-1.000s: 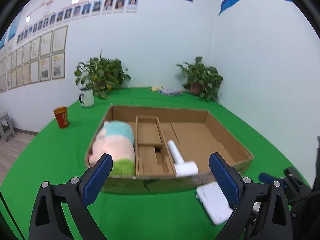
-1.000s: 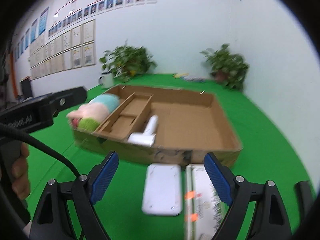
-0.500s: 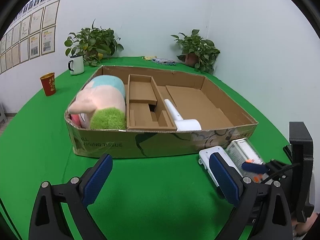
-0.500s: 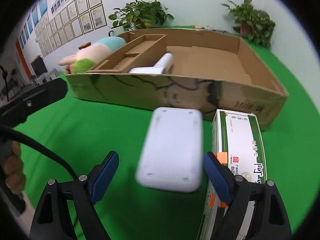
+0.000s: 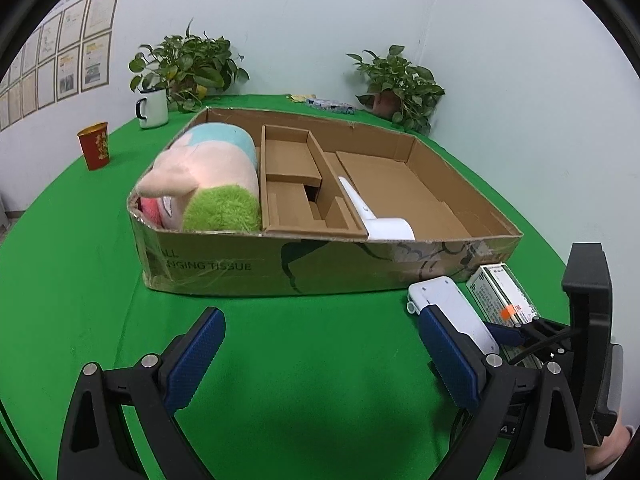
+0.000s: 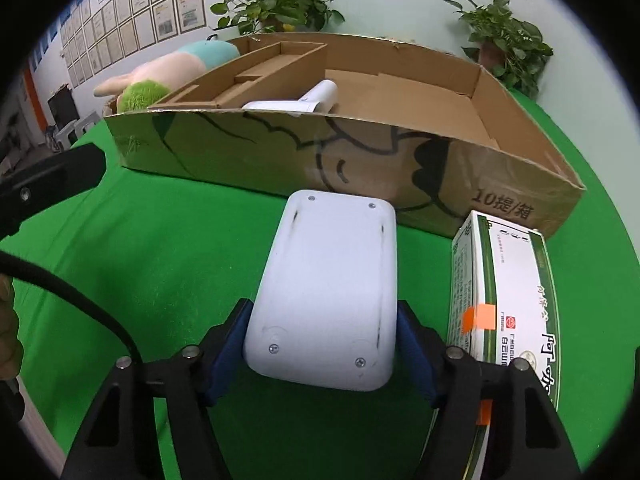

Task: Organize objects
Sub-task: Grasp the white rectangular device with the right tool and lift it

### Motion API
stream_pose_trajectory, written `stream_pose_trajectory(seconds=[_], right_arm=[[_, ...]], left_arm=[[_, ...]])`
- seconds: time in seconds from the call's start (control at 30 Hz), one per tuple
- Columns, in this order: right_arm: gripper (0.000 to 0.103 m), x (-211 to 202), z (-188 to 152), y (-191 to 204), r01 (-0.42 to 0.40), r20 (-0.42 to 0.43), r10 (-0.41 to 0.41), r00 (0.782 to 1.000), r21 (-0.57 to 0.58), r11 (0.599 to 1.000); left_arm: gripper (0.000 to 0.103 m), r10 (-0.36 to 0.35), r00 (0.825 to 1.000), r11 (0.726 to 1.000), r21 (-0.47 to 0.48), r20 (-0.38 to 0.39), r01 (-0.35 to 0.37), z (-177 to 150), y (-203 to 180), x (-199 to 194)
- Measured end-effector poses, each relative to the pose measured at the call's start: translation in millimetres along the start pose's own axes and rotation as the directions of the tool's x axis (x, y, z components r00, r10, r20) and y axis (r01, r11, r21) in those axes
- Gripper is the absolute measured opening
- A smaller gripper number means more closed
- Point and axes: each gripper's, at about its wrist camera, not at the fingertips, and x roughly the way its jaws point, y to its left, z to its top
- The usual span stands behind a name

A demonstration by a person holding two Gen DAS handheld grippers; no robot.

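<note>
The white device (image 6: 324, 296) is lying on the green table (image 6: 192, 256), just near of the cardboard box (image 6: 360, 160) and just left of a green-and-white carton (image 6: 504, 292). The right gripper (image 6: 320, 344) is straddling its near end; its jaws have just been closing, and the blue pads (image 6: 228, 344) are sitting against the device's two sides, pinching it. The left gripper (image 5: 320, 360) is hovering over bare table to the left, jaws spread with nothing between them. Inside the box, a plush toy (image 5: 204, 180) is filling the left compartment, a cardboard insert (image 5: 300, 184) is sitting in the middle, and a white handled tool (image 5: 376, 216) is lying beside it on the right.
</note>
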Motion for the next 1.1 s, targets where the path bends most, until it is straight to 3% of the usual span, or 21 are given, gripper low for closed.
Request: stream_pose_trajectory(seconds=[0.2, 0.27, 0.4, 0.5, 0.77, 0.83, 0.9, 1.0, 1.03, 1.1], right_arm=[[0.068, -41.5, -17.2, 10.1, -0.091, 0.081, 0.085, 0.993, 0.069, 0.994], [0.084, -50.6, -26.5, 18.8, -0.122, 0.095, 0.117, 0.989, 0.052, 0.991], [0.085, -49.7, -33.0, 31.0, -0.109, 0.083, 0.109, 0.991, 0.0, 0.994], [0.086, -43.5, -33.8, 32.0, -0.103, 0.07, 0.102, 0.992, -0.001, 0.995], [0.086, -36.1, -31.2, 31.1, -0.095, 0.066, 0.096, 0.993, -0.01, 0.995], [0.086, -33.9, -30.4, 32.2, -0.086, 0.062, 0.086, 0.994, -0.015, 0.996], [0.086, -33.3, -29.4, 31.8, -0.085, 0.059, 0.086, 0.995, -0.011, 0.996], [0.083, -31.3, -29.5, 30.0, -0.078, 0.055, 0.078, 0.995, 0.007, 0.997], [0.082, -30.3, -29.9, 30.0, -0.076, 0.05, 0.075, 0.996, 0.011, 0.997], [0.079, -28.1, -31.1, 30.2, -0.063, 0.034, 0.062, 0.997, 0.018, 0.998]], left_arm=[[0.098, -0.147, 0.988, 0.989, -0.033, -0.055, 0.145, -4.1, -1.7, -1.5], [0.098, -0.212, 0.972, 0.977, -0.052, -0.097, 0.208, -8.5, -4.2, 4.9], [0.098, -0.325, 0.93, 0.941, -0.156, -0.171, 0.3, -16.6, -2.5, 25.4], [0.096, -0.412, 0.874, 0.906, -0.215, -0.257, 0.364, -23.1, -8.1, 47.0], [0.083, -0.56, 0.779, 0.818, -0.342, -0.284, 0.463, -28.2, -14.8, 76.2], [0.079, -0.564, 0.777, 0.814, -0.343, -0.28, 0.468, -29.2, -17.9, 78.7], [0.072, -0.58, 0.763, 0.804, -0.352, -0.287, 0.479, -31.6, -21.2, 82.3], [0.064, -0.576, 0.767, 0.802, -0.375, -0.282, 0.465, -33.3, -21.5, 84.3], [0.058, -0.581, 0.76, 0.798, -0.387, -0.291, 0.462, -34.9, -22.0, 86.7], [0.054, -0.574, 0.768, 0.8, -0.394, -0.284, 0.452, -36.1, -20.6, 86.8]])
